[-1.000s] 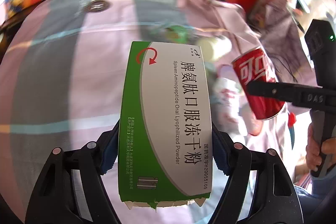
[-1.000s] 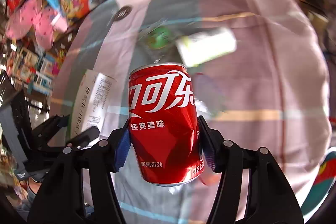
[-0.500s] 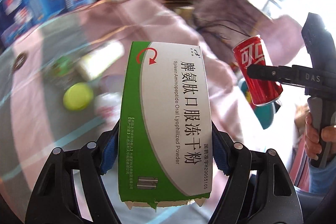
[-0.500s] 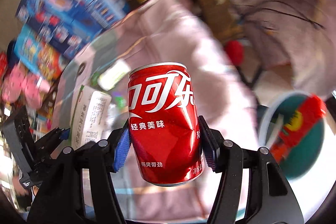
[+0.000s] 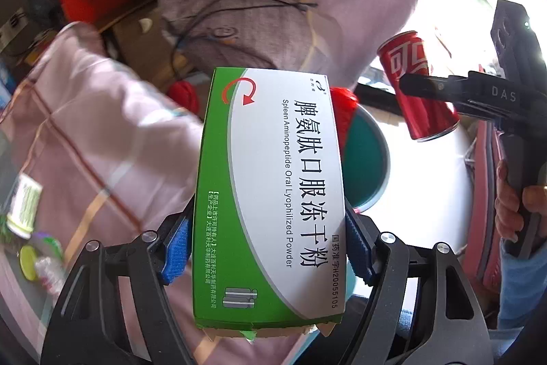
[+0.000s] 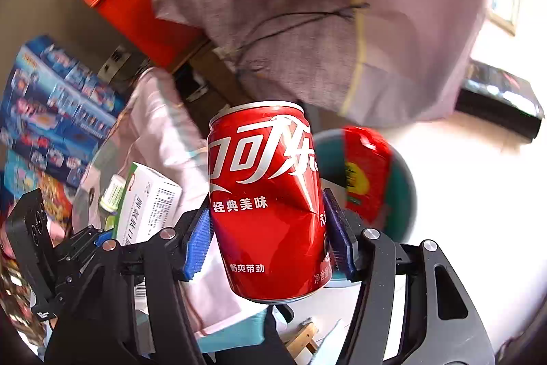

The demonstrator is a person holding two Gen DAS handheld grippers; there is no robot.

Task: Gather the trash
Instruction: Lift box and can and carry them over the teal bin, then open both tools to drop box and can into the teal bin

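Observation:
My left gripper [image 5: 268, 248] is shut on a green and white medicine box [image 5: 270, 194], held upright in the air. My right gripper [image 6: 268, 235] is shut on a dented red cola can [image 6: 266, 200]. The can [image 5: 418, 91] and right gripper also show at the right of the left wrist view. The box [image 6: 147, 204] shows at the left of the right wrist view. A teal round bin [image 5: 367, 156] with a red wrapper in it [image 6: 367, 173] lies beyond both grippers, on the bright floor.
The pink cloth-covered table [image 5: 85, 132] lies to the left, with a small white bottle [image 5: 24, 204] and a yellow-green lid [image 5: 29, 257] on it. A mauve cloth [image 6: 342, 23] drapes over furniture behind. Red and blue boxes [image 6: 58, 112] stand at the left.
Both grippers have swung right, away from the table top and toward the teal bin, each still holding its item. The table items have slid to the left edge of view.

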